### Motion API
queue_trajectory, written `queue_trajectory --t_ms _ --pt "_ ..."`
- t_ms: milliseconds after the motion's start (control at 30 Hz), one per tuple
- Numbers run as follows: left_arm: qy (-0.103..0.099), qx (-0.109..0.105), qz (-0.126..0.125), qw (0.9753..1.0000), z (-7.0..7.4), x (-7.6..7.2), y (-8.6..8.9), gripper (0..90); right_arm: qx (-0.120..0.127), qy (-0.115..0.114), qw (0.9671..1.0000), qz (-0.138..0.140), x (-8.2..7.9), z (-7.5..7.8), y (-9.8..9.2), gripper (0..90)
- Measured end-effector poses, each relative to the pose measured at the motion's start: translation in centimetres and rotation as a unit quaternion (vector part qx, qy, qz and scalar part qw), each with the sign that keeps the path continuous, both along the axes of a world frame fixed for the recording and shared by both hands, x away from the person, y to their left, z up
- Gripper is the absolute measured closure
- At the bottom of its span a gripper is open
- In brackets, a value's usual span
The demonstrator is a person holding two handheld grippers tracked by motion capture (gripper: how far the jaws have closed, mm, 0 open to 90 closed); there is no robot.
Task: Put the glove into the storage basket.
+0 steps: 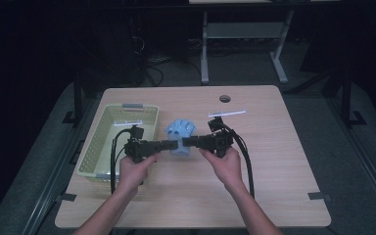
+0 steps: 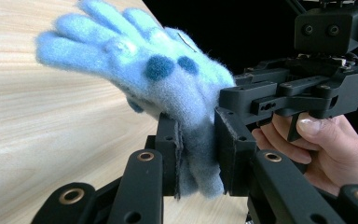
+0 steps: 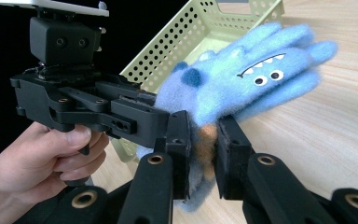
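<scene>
L grip (image 2: 198, 154): pinching glove (image 2: 140, 70) cuff | R grip (image 3: 203, 149): pinching same cuff | risk: uneven pull slips fuzzy knit, drops short of basket (image 1: 100, 142)

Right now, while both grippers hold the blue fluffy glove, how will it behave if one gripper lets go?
The glove looks soft and fuzzy, so it would probably flop down from the other jaws. It seems light, so the left gripper or right gripper alone should carry it. The pile squashes between the pads, so it likely will not slip.

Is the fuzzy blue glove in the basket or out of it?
Out. The glove is pinched between the left tongs and right tongs beside the green basket.
</scene>
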State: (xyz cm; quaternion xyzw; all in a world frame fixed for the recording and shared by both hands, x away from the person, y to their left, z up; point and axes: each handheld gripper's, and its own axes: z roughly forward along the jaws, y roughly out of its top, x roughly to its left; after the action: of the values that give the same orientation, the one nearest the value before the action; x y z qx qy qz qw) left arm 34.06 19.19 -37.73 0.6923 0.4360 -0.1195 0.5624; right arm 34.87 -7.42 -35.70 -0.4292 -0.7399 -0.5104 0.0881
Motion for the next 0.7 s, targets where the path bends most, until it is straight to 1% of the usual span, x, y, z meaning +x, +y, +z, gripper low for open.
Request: queue_trajectory --t_ms 67,100,167,233,333,367,400,433,467,500,567,600,633,700 --pt "0.001 -0.001 0.001 1.0000 0.2 0.1 0.2 72.2 -0.001 -0.004 1.0000 0.003 0.1 0.2 0.2 77.5" --pt "0.000 -0.001 0.002 1.0000 0.2 0.1 0.4 72.2 0.000 0.000 1.0000 0.001 0.1 0.3 0.4 77.5" --pt "-0.001 -0.002 0.004 1.0000 0.4 0.2 0.7 72.2 -0.002 -0.002 1.0000 0.003 0.3 0.4 0.7 77.5" --pt "-0.001 -0.003 0.007 1.0000 0.6 0.2 1.0 72.4 -0.003 -0.008 1.0000 0.005 0.4 0.6 0.9 77.5" --pt "-0.005 -0.002 0.008 1.0000 0.8 0.2 1.4 72.5 -0.003 -0.008 1.0000 0.005 0.4 0.9 1.4 77.5" --pt "-0.008 -0.001 0.007 0.9999 0.8 0.2 1.5 72.6 -0.002 -0.012 0.9999 0.006 0.5 0.9 1.5 77.5" --pt "-0.006 -0.004 0.010 0.9999 0.9 0.1 1.6 72.6 -0.001 -0.011 0.9999 0.006 0.4 1.0 1.6 77.5" --pt "-0.008 -0.002 0.007 0.9999 0.9 0.2 1.8 72.6 -0.001 -0.012 0.9999 0.006 0.4 1.0 1.8 77.5" --pt "-0.006 -0.003 0.010 0.9999 0.9 0.1 1.9 72.7 -0.003 -0.017 0.9998 0.009 0.5 1.0 1.9 77.5" --pt "-0.006 -0.003 0.009 0.9999 1.0 0.1 2.1 72.7 -0.001 -0.012 0.9999 0.008 0.4 1.1 2.1 77.5" --pt "-0.007 -0.002 0.012 0.9999 1.0 0.1 2.3 72.8 -0.003 -0.015 0.9998 0.011 0.5 1.1 2.3 77.5" --pt "-0.007 -0.001 0.011 0.9999 1.0 0.1 2.5 72.8 -0.004 -0.013 0.9998 0.012 0.5 1.2 2.4 77.6" --pt "-0.005 -0.002 0.013 0.9999 1.1 0.1 2.6 72.8 -0.003 -0.014 0.9998 0.012 0.5 1.2 2.6 77.5" --pt "-0.007 -0.004 0.013 0.9999 1.1 0.1 2.9 72.9 -0.005 -0.016 0.9998 0.015 0.6 1.3 2.9 77.5"
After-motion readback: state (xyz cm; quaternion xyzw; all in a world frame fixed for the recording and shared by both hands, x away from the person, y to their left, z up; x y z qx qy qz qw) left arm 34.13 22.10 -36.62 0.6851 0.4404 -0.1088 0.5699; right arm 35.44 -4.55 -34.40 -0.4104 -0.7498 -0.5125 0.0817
